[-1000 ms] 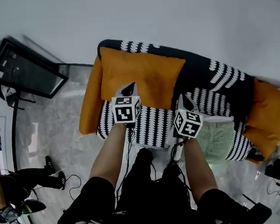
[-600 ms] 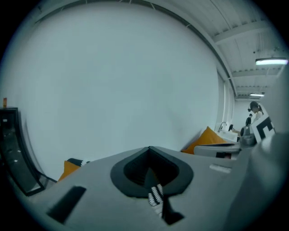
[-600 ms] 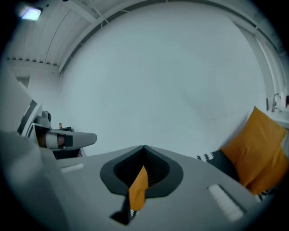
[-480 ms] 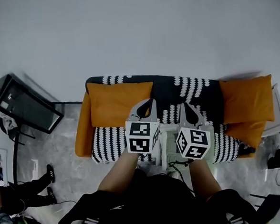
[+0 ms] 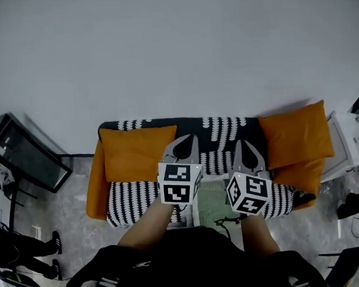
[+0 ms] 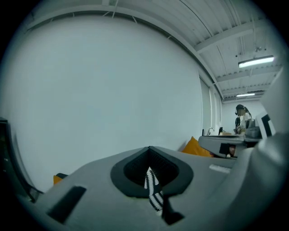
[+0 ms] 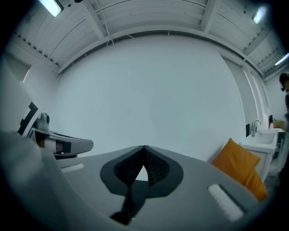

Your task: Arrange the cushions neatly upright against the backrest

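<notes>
While the left gripper and right gripper hang empty, jaws pressed together, the flat green cushion wants pinching at one edge and standing against the backrest.

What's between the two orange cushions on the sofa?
In the head view, only bare black-and-white backrest runs between the left orange cushion and the right orange cushion; a pale green cushion lies lower, on the seat.

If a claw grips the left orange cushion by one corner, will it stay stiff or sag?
It would probably sag: the left orange cushion looks plump and soft. Leaning upright on the backrest, it may topple forward if pushed.
</notes>
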The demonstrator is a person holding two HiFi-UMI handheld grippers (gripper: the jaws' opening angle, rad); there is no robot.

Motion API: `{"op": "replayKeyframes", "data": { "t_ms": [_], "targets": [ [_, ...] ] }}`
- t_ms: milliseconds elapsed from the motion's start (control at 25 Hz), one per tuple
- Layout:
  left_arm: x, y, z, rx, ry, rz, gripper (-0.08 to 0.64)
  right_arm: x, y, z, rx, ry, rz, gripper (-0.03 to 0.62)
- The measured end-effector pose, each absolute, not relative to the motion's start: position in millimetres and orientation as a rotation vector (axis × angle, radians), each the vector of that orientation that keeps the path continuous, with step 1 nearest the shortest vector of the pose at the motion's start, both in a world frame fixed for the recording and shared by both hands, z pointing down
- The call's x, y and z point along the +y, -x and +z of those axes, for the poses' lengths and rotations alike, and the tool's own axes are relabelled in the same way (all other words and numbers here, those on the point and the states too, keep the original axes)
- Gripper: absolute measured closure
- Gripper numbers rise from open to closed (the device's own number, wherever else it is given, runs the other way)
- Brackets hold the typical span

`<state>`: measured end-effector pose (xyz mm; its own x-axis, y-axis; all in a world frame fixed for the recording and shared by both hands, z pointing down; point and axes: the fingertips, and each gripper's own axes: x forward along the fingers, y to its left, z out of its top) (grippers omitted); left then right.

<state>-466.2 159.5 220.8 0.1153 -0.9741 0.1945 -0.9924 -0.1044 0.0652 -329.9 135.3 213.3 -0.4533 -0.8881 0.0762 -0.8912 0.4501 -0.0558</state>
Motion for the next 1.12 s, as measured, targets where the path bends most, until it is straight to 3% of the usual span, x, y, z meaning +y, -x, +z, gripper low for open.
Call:
{"op": "replayKeyframes", "data": {
  "t_ms": [640, 1120],
  "targets": [
    [168, 423, 238, -1.844, -2.223, 0.172, 0.551, 148, 302, 243, -2.63, -1.562, 0.314, 0.586],
    [163, 303, 254, -1.712, -2.29, 0.214, 0.551, 144, 196, 259, -2.554, -1.608, 0.317, 0.586]
  ]
}}
